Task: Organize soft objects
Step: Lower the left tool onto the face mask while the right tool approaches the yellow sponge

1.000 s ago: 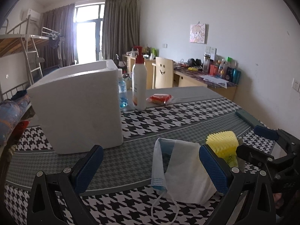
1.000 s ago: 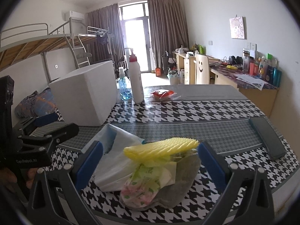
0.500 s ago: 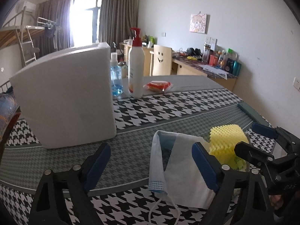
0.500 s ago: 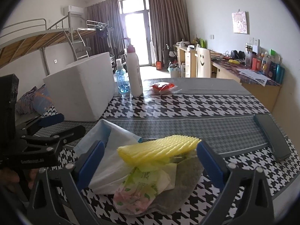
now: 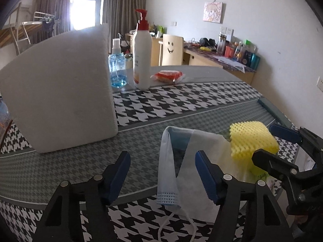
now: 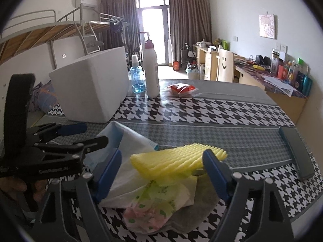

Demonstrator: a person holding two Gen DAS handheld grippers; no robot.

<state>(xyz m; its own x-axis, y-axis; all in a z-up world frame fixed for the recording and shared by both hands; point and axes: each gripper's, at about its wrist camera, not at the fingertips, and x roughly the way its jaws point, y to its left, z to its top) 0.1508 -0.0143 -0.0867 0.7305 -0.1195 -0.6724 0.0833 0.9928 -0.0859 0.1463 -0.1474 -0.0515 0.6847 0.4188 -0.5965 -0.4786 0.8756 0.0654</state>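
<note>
Left hand-held gripper (image 5: 162,162): jaws closing, abt medium-wide. The face mask (image 5: 168,167) lies betw them, pads not pressing it yet as far as can be seen. Mask's blue-white folded strip runs down the gap toward the camera, ear loop (image 5: 175,221) trailing below on the tabletop (image 5: 181,102).

Right hand-held gripper (image 6: 162,171): jaws closing too but still wide. Yellow foam net (image 6: 175,162) sits betw the blue pads (image 6: 110,171), atop the pile; can't tell if the right pad touches it. Under and in front of the net: floral tissue pack (image 6: 155,207), grey cloth (image 6: 203,203) beneath that. White plastic bag (image 6: 129,171) just left of the pile, by the left pad.

The two hand-held grippers are close together; the left one shows at the left edge of the right view, the right one at the right edge of the left view.

Beyond both, further out on the tabletop: white foam box (image 5: 60,92) to the left, blue spray bottle (image 5: 117,68) and pump bottle (image 5: 142,58) just beside it, red snack packet (image 5: 167,75) right of those. Dark flat case (image 6: 296,151) well off to the right gripper's right.
</note>
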